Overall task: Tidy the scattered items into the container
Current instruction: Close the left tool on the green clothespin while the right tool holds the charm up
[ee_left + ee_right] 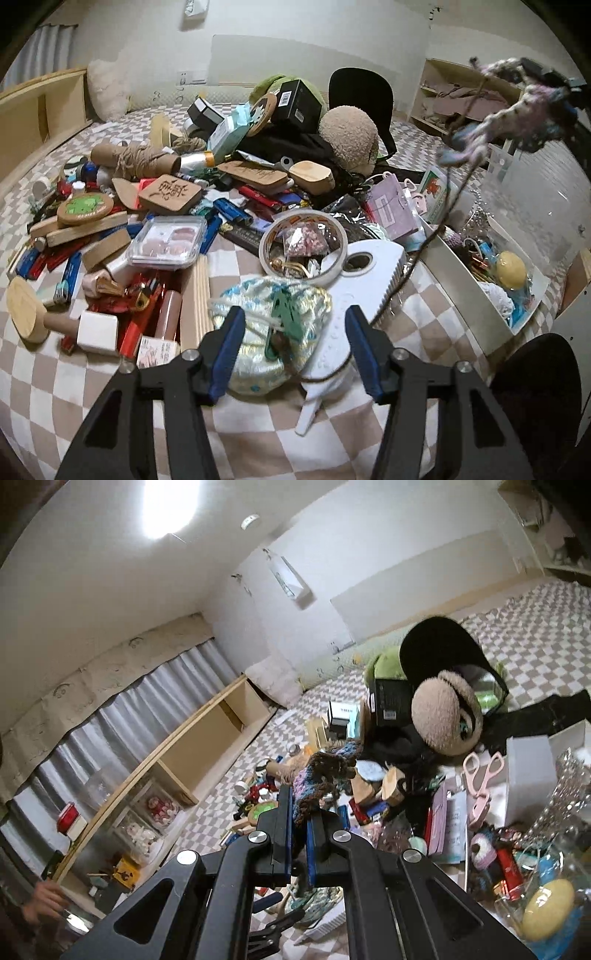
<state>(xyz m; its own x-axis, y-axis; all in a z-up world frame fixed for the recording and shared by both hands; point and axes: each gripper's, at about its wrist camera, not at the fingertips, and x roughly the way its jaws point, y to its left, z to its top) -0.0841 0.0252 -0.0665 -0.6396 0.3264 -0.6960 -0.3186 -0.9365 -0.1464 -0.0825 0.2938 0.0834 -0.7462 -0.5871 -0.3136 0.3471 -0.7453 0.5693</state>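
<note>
We held right gripper [300,821] pinched on knitted piece [325,771], aloft; left gripper [293,328] spread wide over drawstring pouch [273,332], container [491,266] near.

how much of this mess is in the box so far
Early days. The clear box already holds a few bits, a yellow ball among them. In hand: the right gripper has its jaws shut on a knitted piece, lifted above the bed. The left gripper hangs open over a woven pouch. The big pile is left.
</note>
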